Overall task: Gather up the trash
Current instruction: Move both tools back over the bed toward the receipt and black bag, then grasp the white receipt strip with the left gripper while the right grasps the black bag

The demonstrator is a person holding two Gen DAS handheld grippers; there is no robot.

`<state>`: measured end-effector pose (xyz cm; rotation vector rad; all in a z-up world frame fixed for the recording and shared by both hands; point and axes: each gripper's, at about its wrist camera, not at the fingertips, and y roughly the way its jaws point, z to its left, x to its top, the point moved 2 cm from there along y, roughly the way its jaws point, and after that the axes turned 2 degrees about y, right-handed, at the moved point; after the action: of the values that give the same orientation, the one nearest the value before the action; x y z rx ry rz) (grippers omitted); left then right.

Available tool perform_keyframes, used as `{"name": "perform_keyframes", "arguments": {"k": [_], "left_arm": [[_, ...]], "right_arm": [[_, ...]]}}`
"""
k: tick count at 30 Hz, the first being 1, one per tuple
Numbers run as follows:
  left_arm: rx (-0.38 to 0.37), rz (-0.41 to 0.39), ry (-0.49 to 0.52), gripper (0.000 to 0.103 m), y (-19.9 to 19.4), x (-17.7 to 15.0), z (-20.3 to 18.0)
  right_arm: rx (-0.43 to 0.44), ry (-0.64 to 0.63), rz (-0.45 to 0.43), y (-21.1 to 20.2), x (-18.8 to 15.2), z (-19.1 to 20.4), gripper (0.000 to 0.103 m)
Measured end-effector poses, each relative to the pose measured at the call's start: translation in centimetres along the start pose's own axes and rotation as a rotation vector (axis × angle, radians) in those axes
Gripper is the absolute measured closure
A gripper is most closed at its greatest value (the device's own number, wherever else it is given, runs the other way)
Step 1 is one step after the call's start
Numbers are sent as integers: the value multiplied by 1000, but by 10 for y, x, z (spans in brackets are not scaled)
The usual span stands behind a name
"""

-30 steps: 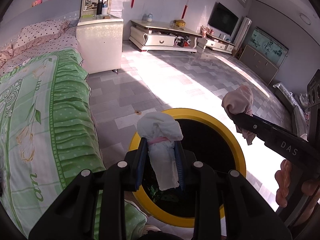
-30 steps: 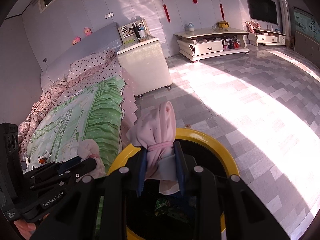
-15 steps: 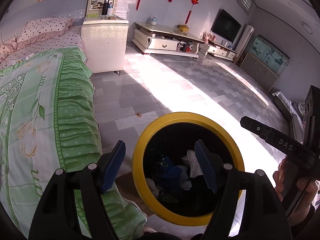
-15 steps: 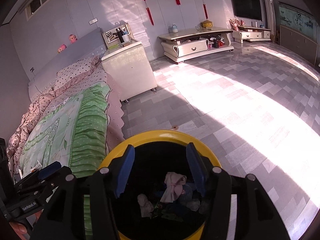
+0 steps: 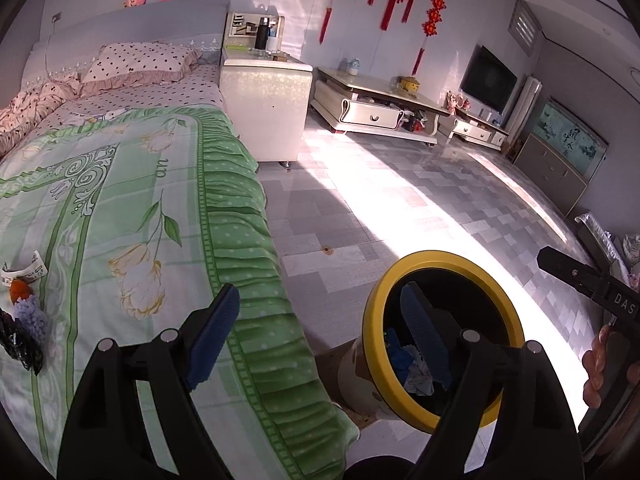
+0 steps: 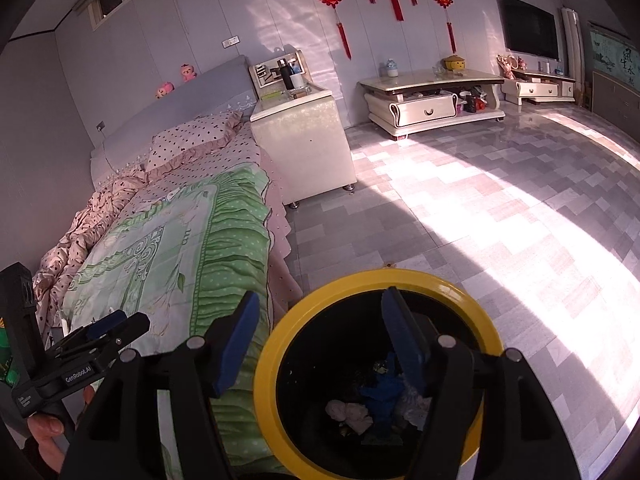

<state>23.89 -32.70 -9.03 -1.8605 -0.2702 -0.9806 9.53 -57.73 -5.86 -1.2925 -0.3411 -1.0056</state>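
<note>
looking down into the yellow-rimmed bin (image 6: 276, 364), i see crumpled white and blue scraps (image 6: 370, 404) lying at its bottom; it stands on the tiled floor right beside the bed (image 5: 132, 208). my right gripper (image 6: 320, 338) hangs over the rim with jaws wide and empty. my left gripper (image 5: 322, 336) is equally wide and empty, straddling bed edge and bin. i judge the drop step done. more litter (image 5: 24, 312) sits on the green quilt far to my left; next i need to swing the left gripper there and close on one piece.
</note>
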Motion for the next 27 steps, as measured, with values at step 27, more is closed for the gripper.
{"name": "perform_keyframes", "arguments": {"k": [27], "left_arm": [[457, -50, -286, 24, -121, -54, 343]], "right_arm": [[385, -348, 200, 87, -72, 303, 41]]}}
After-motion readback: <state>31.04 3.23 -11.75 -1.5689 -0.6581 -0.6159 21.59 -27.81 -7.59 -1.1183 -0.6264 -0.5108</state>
